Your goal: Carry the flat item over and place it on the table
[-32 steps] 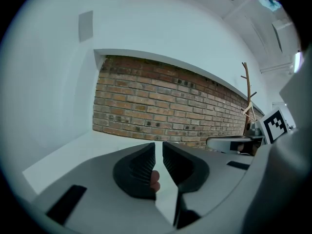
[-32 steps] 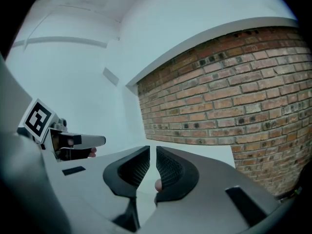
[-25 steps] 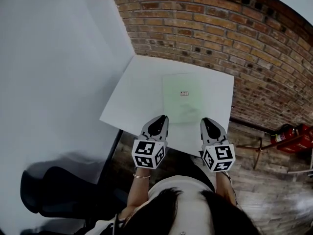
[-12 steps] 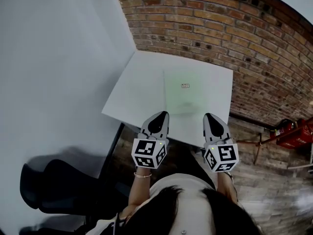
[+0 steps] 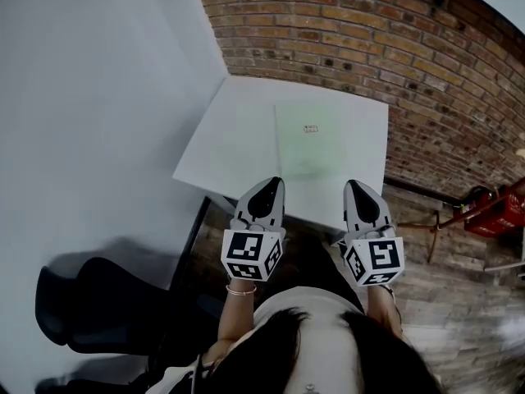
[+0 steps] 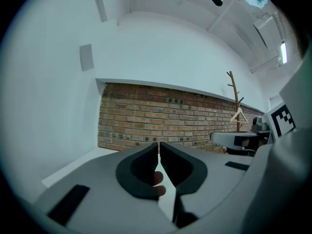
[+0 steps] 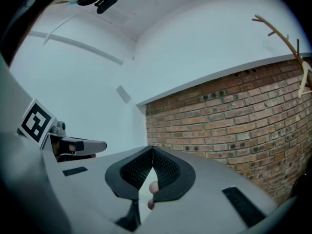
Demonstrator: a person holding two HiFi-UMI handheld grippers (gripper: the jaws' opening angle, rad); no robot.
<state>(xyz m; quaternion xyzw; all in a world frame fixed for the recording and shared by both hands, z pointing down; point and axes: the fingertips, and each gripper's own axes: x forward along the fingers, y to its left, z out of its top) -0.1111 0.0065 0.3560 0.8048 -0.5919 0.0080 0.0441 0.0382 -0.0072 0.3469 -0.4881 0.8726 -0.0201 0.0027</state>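
The flat item (image 5: 312,138) is a pale green sheet with a small label. It lies flat on the white table (image 5: 230,146), right of the middle. My left gripper (image 5: 272,184) hovers at the table's front edge, its jaws shut with nothing between them. To its right, my right gripper (image 5: 354,185) is level with it, also shut and holding nothing. Both point toward the sheet and stay short of it. In the left gripper view the left gripper (image 6: 159,144) has its pads together. In the right gripper view the right gripper (image 7: 152,149) has its tips touching.
A brick wall (image 5: 369,48) runs behind the table, with a white wall (image 5: 82,97) to the left. A dark chair (image 5: 90,318) stands at the lower left. A red fire extinguisher (image 5: 496,212) lies on the wooden floor at the right. A wooden coat stand (image 6: 235,99) stands by the bricks.
Both grippers have drawn back from over the sheet's near edge to the table's front edge. The sheet stays flat on the table.
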